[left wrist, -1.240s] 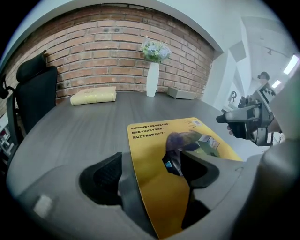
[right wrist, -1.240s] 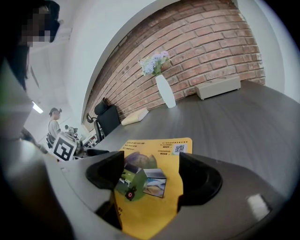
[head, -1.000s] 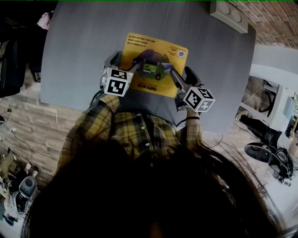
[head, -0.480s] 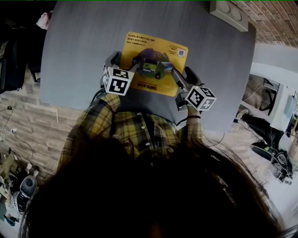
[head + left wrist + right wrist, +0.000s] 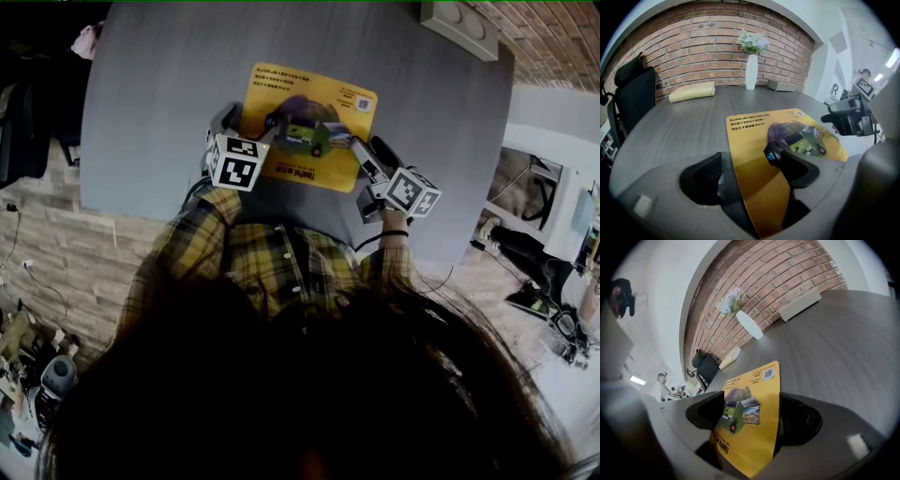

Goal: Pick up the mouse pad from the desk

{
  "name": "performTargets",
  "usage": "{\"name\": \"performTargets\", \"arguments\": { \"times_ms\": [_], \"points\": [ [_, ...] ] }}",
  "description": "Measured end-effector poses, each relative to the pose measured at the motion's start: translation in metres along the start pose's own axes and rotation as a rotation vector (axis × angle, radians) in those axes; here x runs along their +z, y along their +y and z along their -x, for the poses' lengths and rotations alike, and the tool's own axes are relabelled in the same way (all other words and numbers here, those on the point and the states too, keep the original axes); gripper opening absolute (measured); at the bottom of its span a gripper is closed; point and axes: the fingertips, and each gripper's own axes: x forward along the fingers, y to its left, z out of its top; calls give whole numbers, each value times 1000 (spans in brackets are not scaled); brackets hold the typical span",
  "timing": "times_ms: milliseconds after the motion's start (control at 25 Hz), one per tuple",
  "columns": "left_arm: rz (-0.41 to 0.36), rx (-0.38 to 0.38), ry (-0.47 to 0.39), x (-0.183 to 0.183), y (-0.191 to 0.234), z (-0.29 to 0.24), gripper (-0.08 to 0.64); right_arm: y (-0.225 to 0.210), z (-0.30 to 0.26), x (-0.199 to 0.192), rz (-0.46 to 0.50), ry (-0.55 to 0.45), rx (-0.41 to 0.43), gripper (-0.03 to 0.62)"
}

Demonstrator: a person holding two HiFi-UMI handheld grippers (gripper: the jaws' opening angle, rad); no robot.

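A brick wall [image 5: 693,42] backs the grey desk [image 5: 159,112]. At the desk's far side we see a white vase [image 5: 751,71] of pale flowers, with a yellowish roll [image 5: 691,92] at its 9 o'clock and a low grey box [image 5: 782,85] at its 3 o'clock. A black chair [image 5: 633,96] stands past the desk's left end.

In the head view the yellow mouse pad [image 5: 305,89] sits on the desk straight ahead of us at 12 o'clock. Its printed face is up, its near edge is close to our plaid shirt [image 5: 272,262], and a small code square marks its far right corner.

We hold the left gripper [image 5: 251,122] at the pad's 7 o'clock corner. Its jaws stand wide apart: the right one is over the yellow face, the left one is off the pad's left edge, and the pad's near corner runs down into the gap between them.

The right gripper [image 5: 370,148] is at the pad's 5 o'clock corner, rolled to one side, and its jaws are likewise wide. The pad's near right part fills the gap, with its right edge just beside the right jaw. We cannot tell whether either corner is off the desk.
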Motion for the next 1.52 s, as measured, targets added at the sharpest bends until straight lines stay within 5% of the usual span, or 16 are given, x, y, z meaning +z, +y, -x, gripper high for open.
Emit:
{"name": "performTargets", "arguments": {
  "times_ms": [1200, 1520],
  "points": [
    [-4, 3, -10, 1, -1, -1, 400, 0, -2, -35, -310, 498, 126, 353],
    [1, 0, 2, -1, -1, 0, 400, -10, -12, -12, -297, 378, 162, 311]
  ]
}}
